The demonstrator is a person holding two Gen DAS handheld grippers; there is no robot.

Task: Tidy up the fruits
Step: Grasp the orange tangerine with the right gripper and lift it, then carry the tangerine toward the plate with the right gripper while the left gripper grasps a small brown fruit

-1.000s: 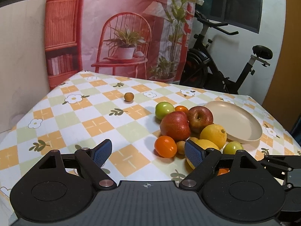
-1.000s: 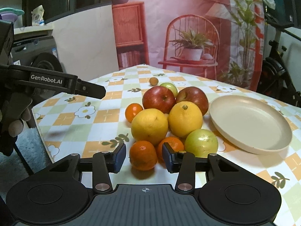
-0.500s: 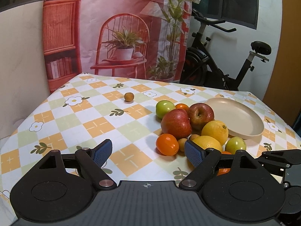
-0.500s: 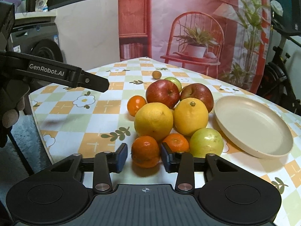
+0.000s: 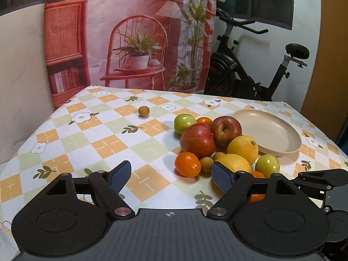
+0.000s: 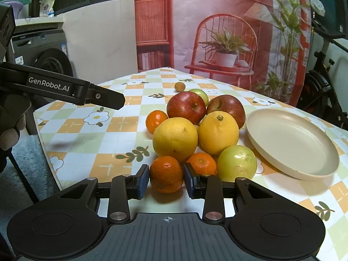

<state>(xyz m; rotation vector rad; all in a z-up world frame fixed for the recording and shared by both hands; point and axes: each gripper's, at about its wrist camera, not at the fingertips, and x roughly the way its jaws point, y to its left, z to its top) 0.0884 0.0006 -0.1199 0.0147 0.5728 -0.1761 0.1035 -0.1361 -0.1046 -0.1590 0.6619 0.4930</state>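
I am closing my right gripper (image 6: 167, 178) on the nearest tangerine (image 6: 166, 174): both blue pads are pressing its sides, and the fruit is sitting on the tablecloth (image 6: 113, 130) at the front edge of the pile, not yet lifted as far as I can tell. Just beside it on the right, a second tangerine (image 6: 202, 163) is nearly touching the right pad, and a green apple (image 6: 237, 163) is lying next to that; behind them two lemons (image 6: 175, 140) and two red apples (image 6: 186, 107) are bunching together. I am holding my left gripper (image 5: 171, 175) wide with nothing between its pads, its jaws narrowing a touch, hovering over the cloth to the left of the pile. The beige plate (image 6: 291, 150) is standing bare to the right of the fruit. I judge that I am in the grasping step of the first pick. The next move calls for lifting straight up so the neighbours do not roll, then carrying the tangerine right, over the green apple, and lowering it onto the plate before letting go.
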